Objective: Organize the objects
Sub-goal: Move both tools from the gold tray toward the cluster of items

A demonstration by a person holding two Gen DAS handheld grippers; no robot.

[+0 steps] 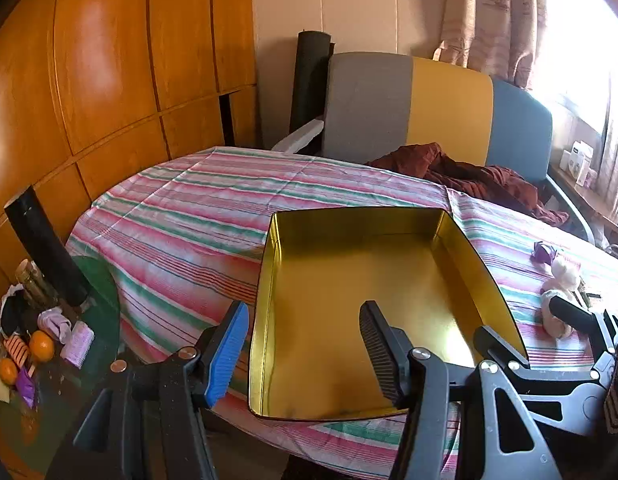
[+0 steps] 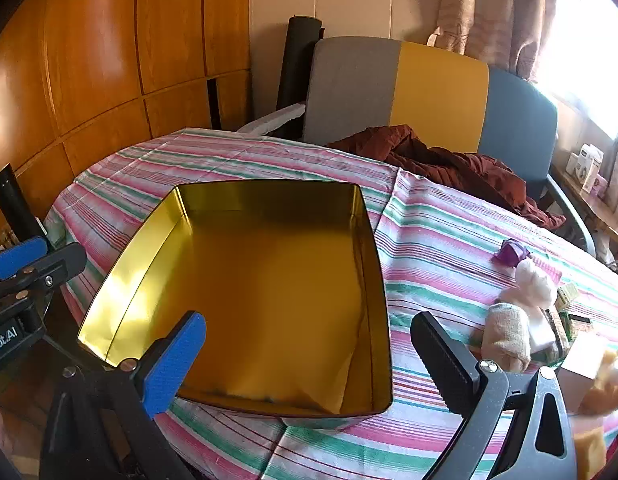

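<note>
Striped cloth: pink, green and white striped tablecloth [image 2: 449,236], creased, covers the whole table across mid-frame.
Tin: empty gold rectangular metal tin [image 2: 269,292], glossy inside, centre frame; likely the container to fill.
Clutter: soft cream rolled socks [image 2: 509,332] and crumpled purple wrapper [image 2: 511,252], right edge, beside the tin, probably awaiting sorting.
Tongs: left gripper [image 1: 305,354] and right gripper [image 2: 313,360] both spread wide, holding nothing, above the tin's near rim.

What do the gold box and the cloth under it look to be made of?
Gold box: apparently thin sheet metal, a tin with a glossy gold interior; walls mirror the light. Tablecloth: woven fabric, matte, with pink, green and white stripes, showing creases and folds.
</note>
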